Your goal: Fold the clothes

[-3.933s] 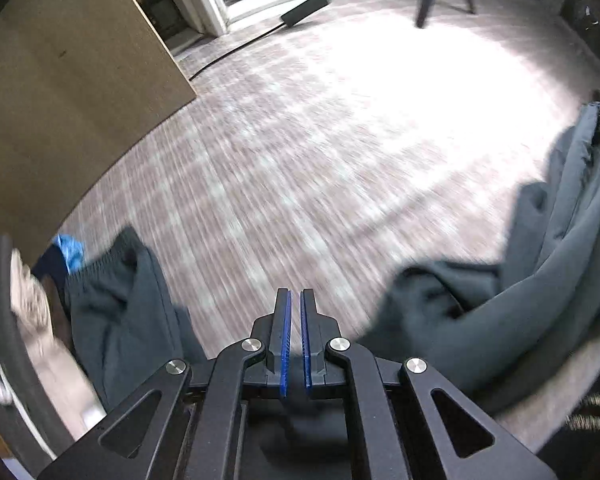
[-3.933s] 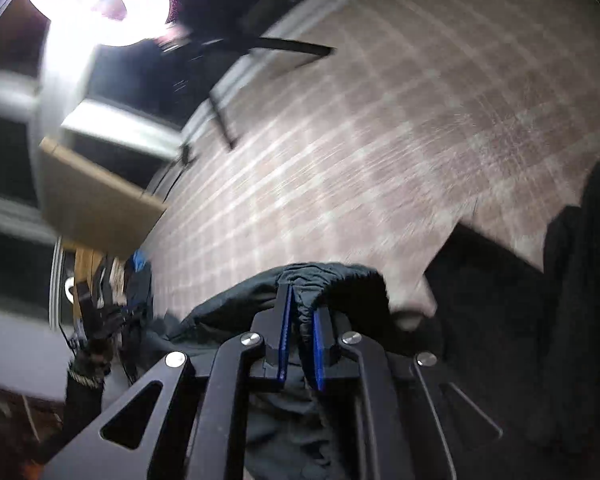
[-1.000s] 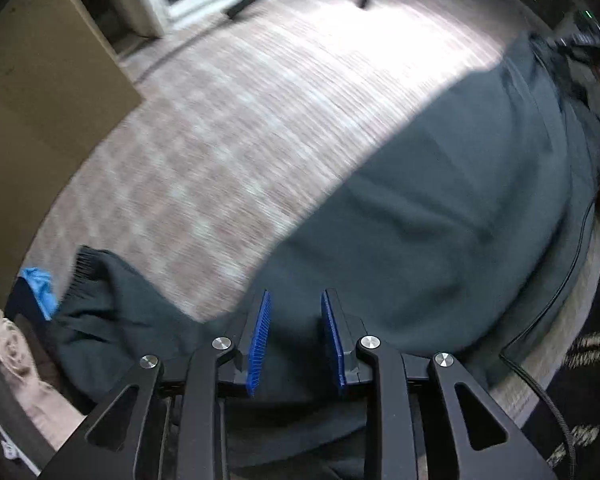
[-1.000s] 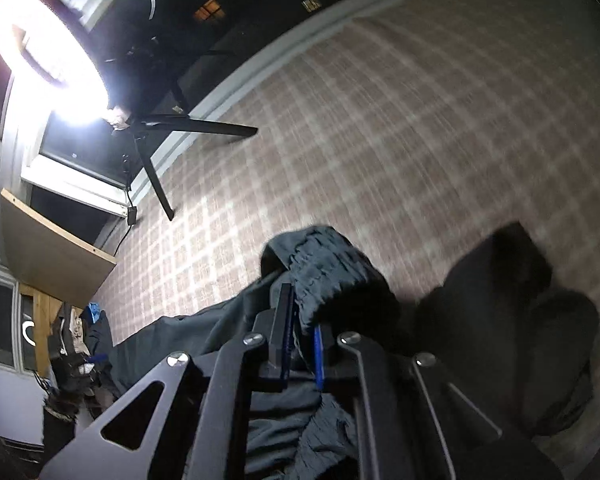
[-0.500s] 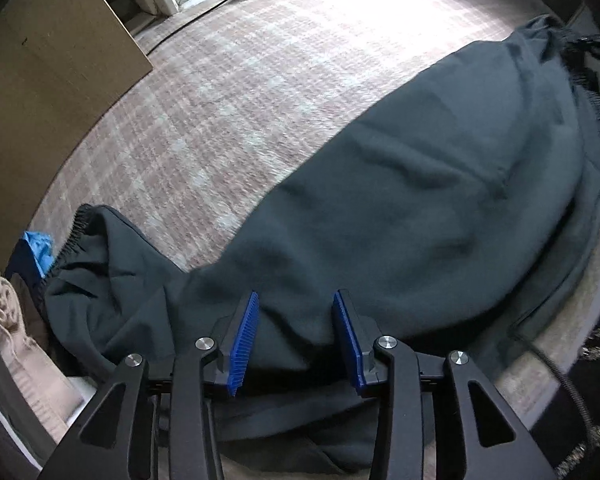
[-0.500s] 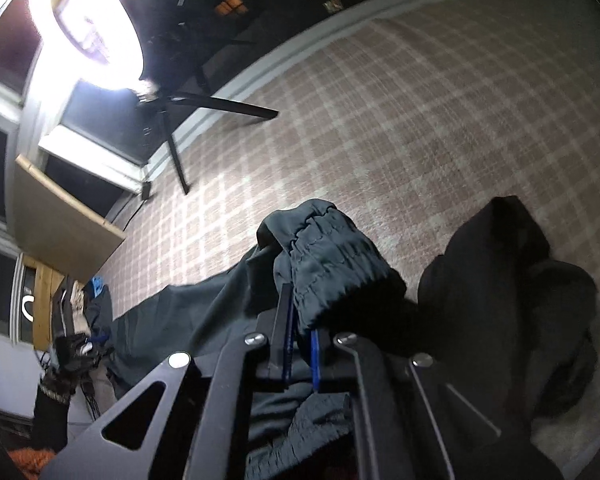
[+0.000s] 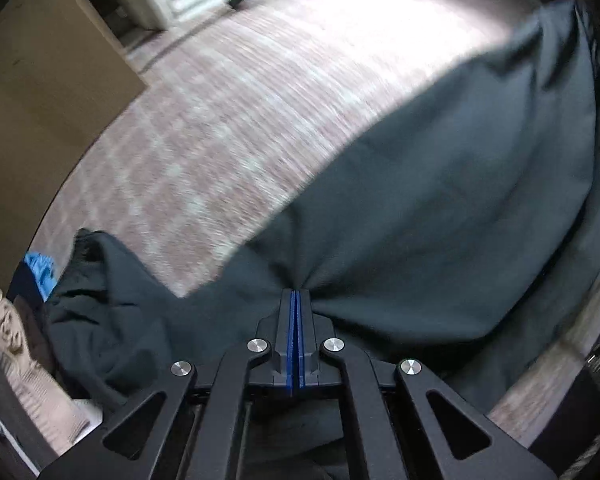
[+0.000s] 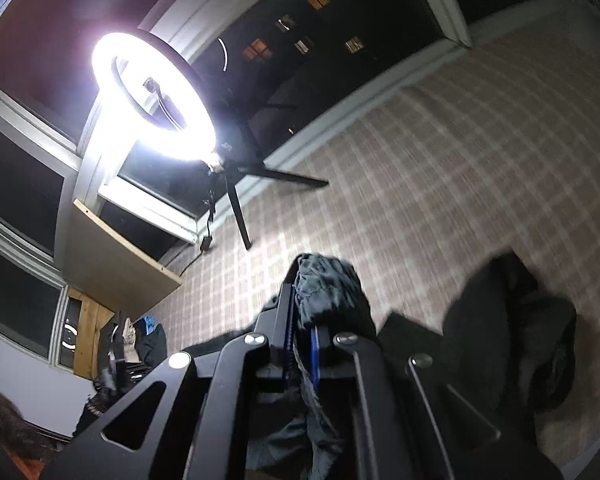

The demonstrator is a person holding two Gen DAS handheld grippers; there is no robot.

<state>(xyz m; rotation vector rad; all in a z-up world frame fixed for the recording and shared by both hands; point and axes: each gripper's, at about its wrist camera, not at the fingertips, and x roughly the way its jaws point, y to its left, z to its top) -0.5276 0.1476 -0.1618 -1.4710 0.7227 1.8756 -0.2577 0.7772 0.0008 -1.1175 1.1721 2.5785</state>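
Observation:
A dark grey-green pair of sweatpants (image 7: 440, 208) lies spread across the checked carpet in the left wrist view, one leg (image 7: 112, 296) trailing to the lower left. My left gripper (image 7: 296, 294) is shut on a pinch of the fabric, which puckers around the tips. My right gripper (image 8: 300, 304) is shut on the gathered elastic end of the same pants (image 8: 328, 284) and holds it lifted above the floor, tilted up toward the window.
A ring light (image 8: 152, 96) on a black tripod (image 8: 240, 216) stands by the window. A wooden board (image 7: 40, 92) leans at the left. A pile of clothes (image 7: 16, 344) sits at lower left. A black garment (image 8: 512, 336) lies on the carpet (image 8: 460, 184) at right.
My left gripper was open over the pants half a second ago and has closed on the fabric. My right gripper has tilted upward, still holding the elastic end.

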